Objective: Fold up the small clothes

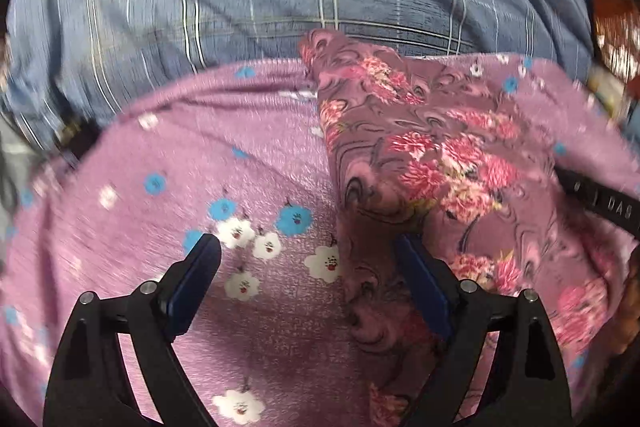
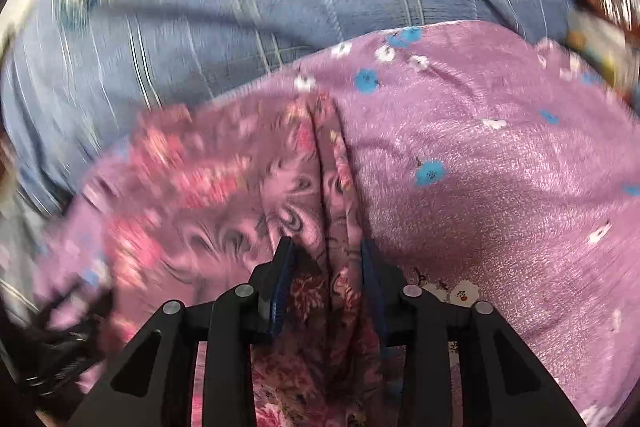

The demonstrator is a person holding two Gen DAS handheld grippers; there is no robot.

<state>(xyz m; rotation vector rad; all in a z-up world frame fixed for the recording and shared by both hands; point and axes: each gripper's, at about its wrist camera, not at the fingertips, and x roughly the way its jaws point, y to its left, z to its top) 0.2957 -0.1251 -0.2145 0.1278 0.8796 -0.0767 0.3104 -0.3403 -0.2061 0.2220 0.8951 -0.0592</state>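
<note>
Mauve rose-print garment (image 2: 320,195), blurred at its left edge, is bunched between your right gripper (image 2: 328,251), which clenches it. Your left gripper (image 1: 308,247) gapes released over the lilac flowered cloth (image 1: 160,147), one finger beside the garment's edge.

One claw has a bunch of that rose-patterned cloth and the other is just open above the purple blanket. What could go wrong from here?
1. The right claw pinches only a narrow, bunched ridge of the rose-print garment; a tug could pull it free.
2. The open left claw hovers over both the garment's edge and the purple flowered blanket, so closing there might catch the blanket too.
3. The garment lies creased, so a fold made now may turn out uneven.
</note>
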